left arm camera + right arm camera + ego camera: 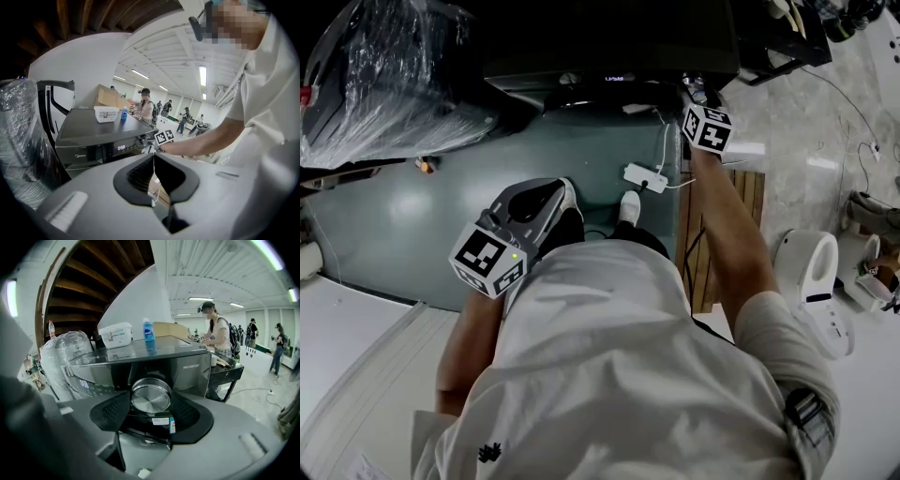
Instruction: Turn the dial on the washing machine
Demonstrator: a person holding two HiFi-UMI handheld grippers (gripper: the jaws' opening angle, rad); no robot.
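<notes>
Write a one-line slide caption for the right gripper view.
Right claw grips the round brushed-silver metal dial on the dark glossy washing machine.

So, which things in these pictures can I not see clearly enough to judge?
- Head view: the dial is hidden under the right gripper and its marker cube.
- Right gripper view: any marks around the dial are covered by the pads.
- Right gripper view: the washing machine below its panel is hidden by the gripper body.
- Label on the blue bottle: too small to read.
</notes>
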